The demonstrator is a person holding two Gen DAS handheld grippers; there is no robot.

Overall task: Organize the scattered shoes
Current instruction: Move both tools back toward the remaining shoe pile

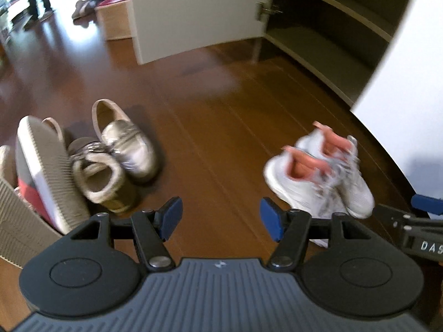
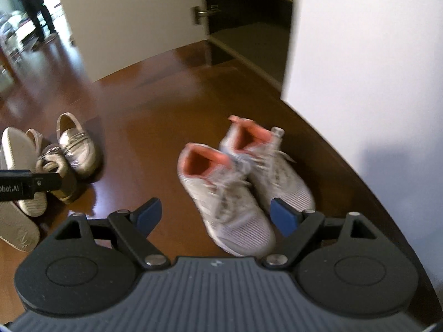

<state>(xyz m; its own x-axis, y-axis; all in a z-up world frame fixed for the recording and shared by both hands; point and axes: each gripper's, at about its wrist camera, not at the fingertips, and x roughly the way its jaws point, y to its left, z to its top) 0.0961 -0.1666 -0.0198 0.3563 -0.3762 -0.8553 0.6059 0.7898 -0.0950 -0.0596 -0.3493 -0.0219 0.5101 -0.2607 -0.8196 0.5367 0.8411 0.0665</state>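
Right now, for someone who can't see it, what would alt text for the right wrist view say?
An open right gripper hovers over a pair of grey sneakers with coral linings on a brown wooden floor. More shoes lie scattered at left, and an open white cabinet stands beyond.

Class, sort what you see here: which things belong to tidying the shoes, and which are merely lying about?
Belong to the job:
grey sneakers
silver slip-on
fur-lined boot
upturned shoe
open cabinet

Just lying about:
wooden box
heap of clothes
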